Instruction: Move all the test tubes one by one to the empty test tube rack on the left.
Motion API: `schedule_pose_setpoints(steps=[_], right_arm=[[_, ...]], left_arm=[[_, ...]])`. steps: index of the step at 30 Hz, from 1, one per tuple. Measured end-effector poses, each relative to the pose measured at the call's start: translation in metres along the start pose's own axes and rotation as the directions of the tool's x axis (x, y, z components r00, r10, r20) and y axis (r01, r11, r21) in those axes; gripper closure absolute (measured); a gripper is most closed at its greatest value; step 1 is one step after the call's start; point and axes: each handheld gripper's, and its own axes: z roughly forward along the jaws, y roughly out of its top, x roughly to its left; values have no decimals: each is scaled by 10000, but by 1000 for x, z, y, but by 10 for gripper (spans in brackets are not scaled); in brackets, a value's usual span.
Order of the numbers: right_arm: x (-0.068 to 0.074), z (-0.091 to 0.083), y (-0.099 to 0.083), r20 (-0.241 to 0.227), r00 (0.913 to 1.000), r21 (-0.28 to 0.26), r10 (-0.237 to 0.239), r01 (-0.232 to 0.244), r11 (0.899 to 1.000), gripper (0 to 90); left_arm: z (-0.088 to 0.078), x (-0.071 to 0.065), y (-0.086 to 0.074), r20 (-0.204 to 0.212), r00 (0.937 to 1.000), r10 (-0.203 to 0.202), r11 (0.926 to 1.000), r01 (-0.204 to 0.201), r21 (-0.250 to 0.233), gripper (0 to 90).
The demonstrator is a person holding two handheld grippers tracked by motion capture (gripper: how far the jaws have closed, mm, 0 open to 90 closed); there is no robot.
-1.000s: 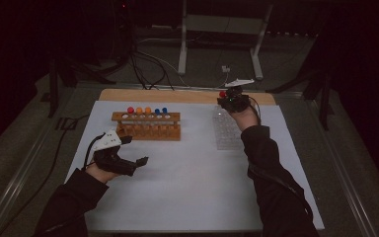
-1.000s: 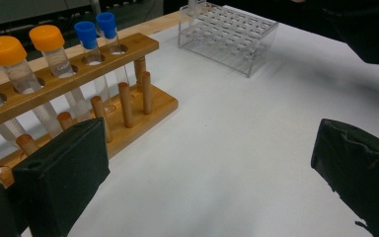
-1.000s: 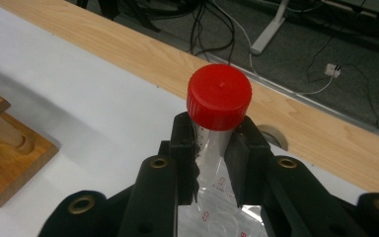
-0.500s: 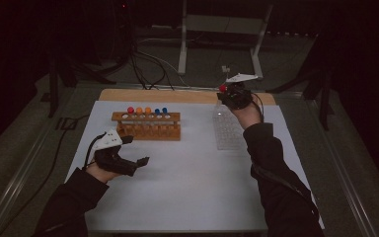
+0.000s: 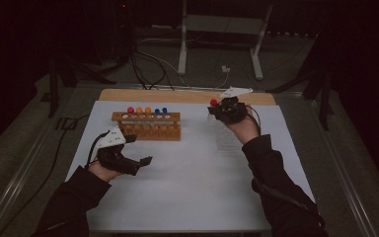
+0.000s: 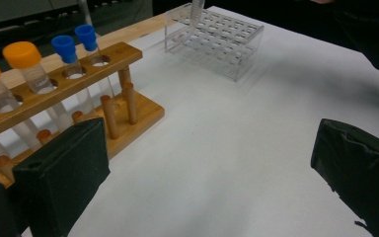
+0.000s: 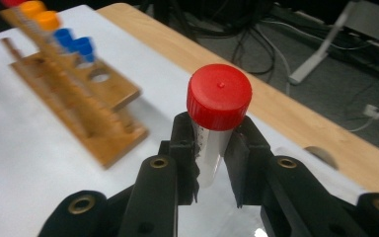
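The right claw (image 5: 221,105) is clamped on a red-capped tube (image 7: 216,116), its pads pressing the clear body just under the cap, as the right gripper view shows plainly. Against the frames of a second ago, this hand has drifted toward the far edge of the tabletop (image 5: 187,197) and slightly up, so the tube now hangs over the far end of the clear plastic rack (image 6: 214,33) near the far right corner rather than over its middle. In the left gripper view the tube's lower end appears at the top of the picture, over or just entering one of the rack's far cells; the view is cropped there, so I cannot tell whether the tip is inside a hole.

The wooden rack (image 5: 147,124) stands toward the far left, with red, orange and blue capped tubes upright in it and some holes empty. It has not shifted.

The left claw (image 5: 139,163) rests low over the near left part of the tabletop, jaws wide apart and holding nothing, much where it was a second ago.

The shift suggests the work in hand is moving tubes from the wooden rack into the clear one, with this tube being lined up over a far cell; lowering it straight is probably what remains.
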Motion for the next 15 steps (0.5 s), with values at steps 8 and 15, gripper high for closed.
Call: schedule_pose_setpoints(steps=[8, 15], right_arm=[[27, -12, -16, -892, 9952, 35, -398, 403, 9992, 745], [57, -17, -30, -1800, 9783, 257, -1022, 1086, 9938, 745]], left_arm=[[12, -4, 7, 302, 9995, 94, 9999, -96, 59, 24], [25, -12, 18, 703, 9971, 298, 9995, -304, 87, 25]])
